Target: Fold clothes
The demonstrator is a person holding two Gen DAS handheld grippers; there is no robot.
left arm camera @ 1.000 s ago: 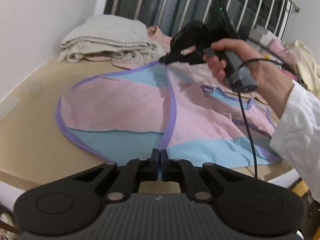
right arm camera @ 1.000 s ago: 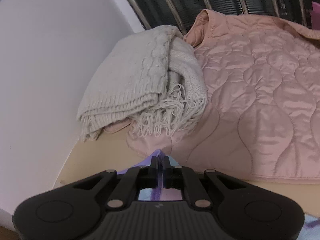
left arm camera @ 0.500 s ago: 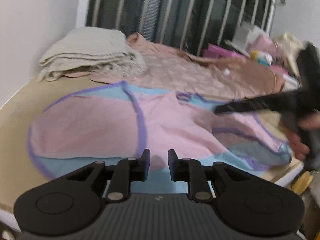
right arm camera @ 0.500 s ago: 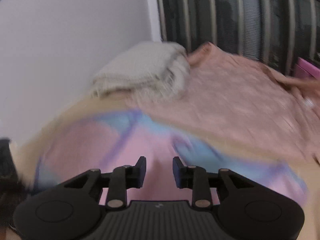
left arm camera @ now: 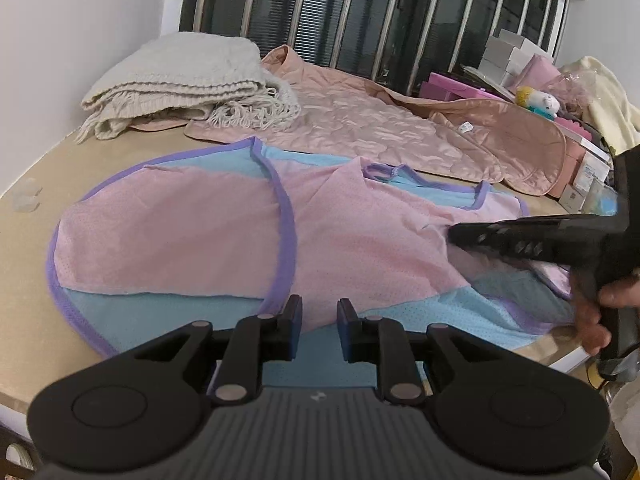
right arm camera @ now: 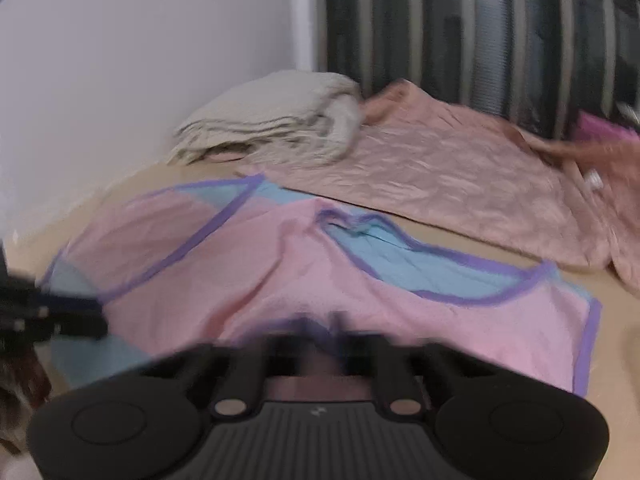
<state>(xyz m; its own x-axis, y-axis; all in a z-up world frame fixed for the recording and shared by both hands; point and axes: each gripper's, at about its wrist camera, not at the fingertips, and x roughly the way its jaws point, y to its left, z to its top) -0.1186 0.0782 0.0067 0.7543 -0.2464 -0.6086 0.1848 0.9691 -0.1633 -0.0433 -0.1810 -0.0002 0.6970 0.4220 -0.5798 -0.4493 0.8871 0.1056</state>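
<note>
Having parted since: left gripper [left arm camera: 318,330] fingers [left arm camera: 291,330].

Beige mattress [left arm camera: 28,264] against white wall [left arm camera: 72,20], metal-barred headboard [left arm camera: 360,8] behind. Pink and white boxes [left arm camera: 508,60], small plush toy [left arm camera: 538,100], cream blanket [left arm camera: 612,108] far right.

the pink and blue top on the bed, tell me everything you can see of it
The pink and blue top is a thin mesh-like garment, pink panels over light blue ones, all edged in purple binding. It lies spread and partly folded on the tan bed surface, creased, its neckline toward the quilted pink jacket behind. The right claw rests closed at its pink fabric; whether it pinches cloth is unclear. The left claw hovers open over its near blue hem.
</note>
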